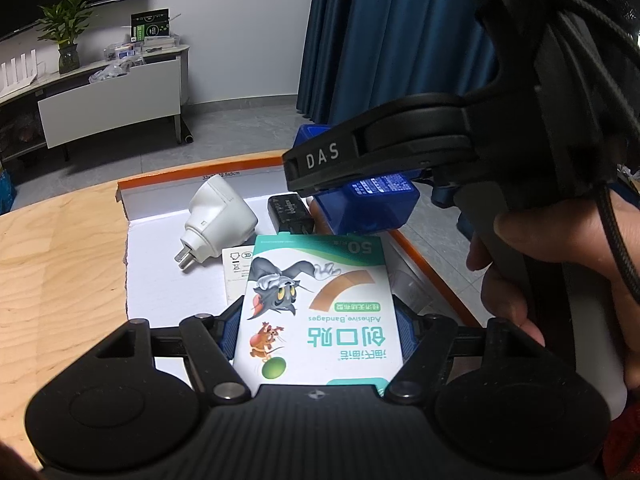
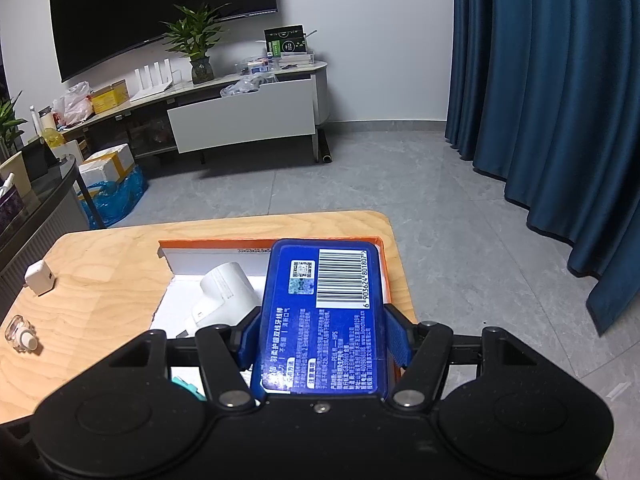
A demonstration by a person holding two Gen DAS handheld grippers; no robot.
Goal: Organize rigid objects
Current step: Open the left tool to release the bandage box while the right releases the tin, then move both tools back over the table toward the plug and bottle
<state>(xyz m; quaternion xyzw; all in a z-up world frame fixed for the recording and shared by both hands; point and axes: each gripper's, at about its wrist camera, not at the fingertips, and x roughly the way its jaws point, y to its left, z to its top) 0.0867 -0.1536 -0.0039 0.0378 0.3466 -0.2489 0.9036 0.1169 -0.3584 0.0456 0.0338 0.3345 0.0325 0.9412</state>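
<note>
My left gripper [image 1: 318, 332] is shut on a white-and-teal bandage box [image 1: 316, 304] with cartoon figures, held just above the floor of an orange-rimmed cardboard box [image 1: 168, 178]. My right gripper [image 2: 322, 338] is shut on a blue plastic case [image 2: 322, 320] with a barcode, held over the same cardboard box [image 2: 240, 245]; the case also shows in the left wrist view [image 1: 372, 204]. A white plug adapter [image 1: 218, 218] and a black device [image 1: 289, 213] lie inside the box. The adapter also shows in the right wrist view [image 2: 224, 298].
On the wooden table [image 2: 100, 272] left of the box lie a small white charger [image 2: 39, 278] and a small clear bottle [image 2: 21, 334]. A paper leaflet [image 1: 236, 272] lies in the box. Beyond are grey floor, a TV cabinet and blue curtains.
</note>
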